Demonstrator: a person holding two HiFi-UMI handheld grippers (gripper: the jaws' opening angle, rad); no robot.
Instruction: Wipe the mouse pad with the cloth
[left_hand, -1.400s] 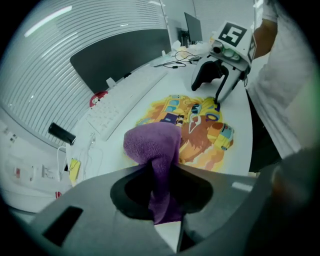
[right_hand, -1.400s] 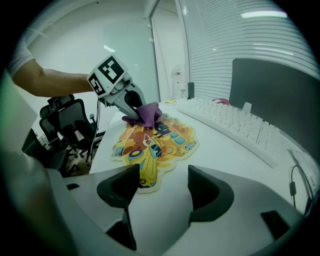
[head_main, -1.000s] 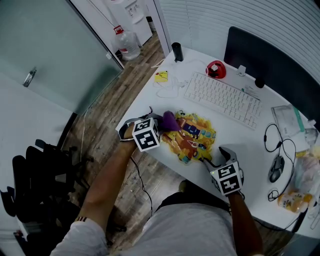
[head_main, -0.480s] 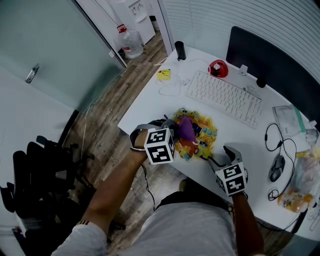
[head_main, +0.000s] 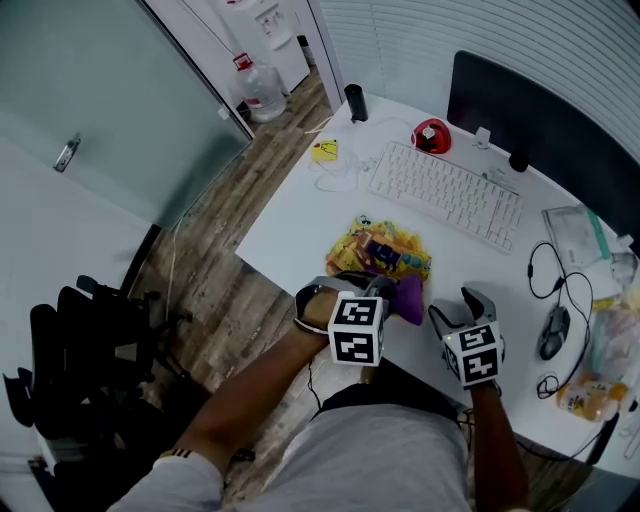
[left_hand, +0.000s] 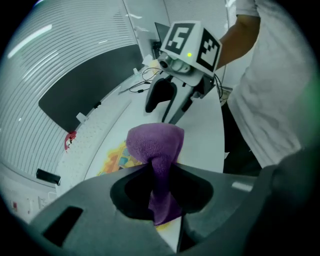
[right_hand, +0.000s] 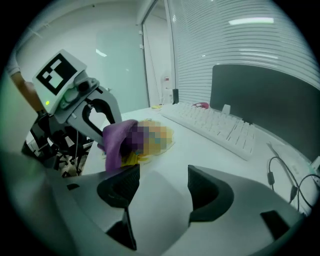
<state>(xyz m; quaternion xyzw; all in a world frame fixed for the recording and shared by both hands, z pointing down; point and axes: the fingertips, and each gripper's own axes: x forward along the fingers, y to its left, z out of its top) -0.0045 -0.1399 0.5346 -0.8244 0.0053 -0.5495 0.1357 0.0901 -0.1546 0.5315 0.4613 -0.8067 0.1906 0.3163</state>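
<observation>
Left forearm, bare, enters from 7 o'clock in the head view and reaches toward 1 o'clock. The left hand-held gripper (head_main: 388, 298) sits low at the table's (head_main: 300, 215) near edge, marker cube facing up. Its own view shows the jaws (left_hand: 160, 182) pinched onto a purple cloth (left_hand: 155, 145). The cloth bunches into a rounded wad ahead of the jaws, with a tail hanging down behind them. Right forearm enters from 6 o'clock. The right hand-held gripper (head_main: 462, 305) is at 3 o'clock of the cloth (head_main: 408, 298), near it but apart. Its jaws (right_hand: 162, 182) stand wide with only bare table top between them. The mouse pad (head_main: 385, 250) lies flat between the keyboard (head_main: 445, 195) at its 1 o'clock and the table's near edge. It is irregular in outline, mostly yellow and orange with small blue and red patches; the printed picture cannot be made out. The cloth rests at the pad's 5 o'clock corner, and cloth and left hand-held gripper hide that corner. In the right gripper view most of the pad (right_hand: 157, 137) is lost under a mosaic patch, with the cloth (right_hand: 116, 137) at its 9 o'clock. The dark monitor (head_main: 540, 115) at 1 o'clock is cut off by the frame. The terry cloth is fuzzy and evenly purple.
</observation>
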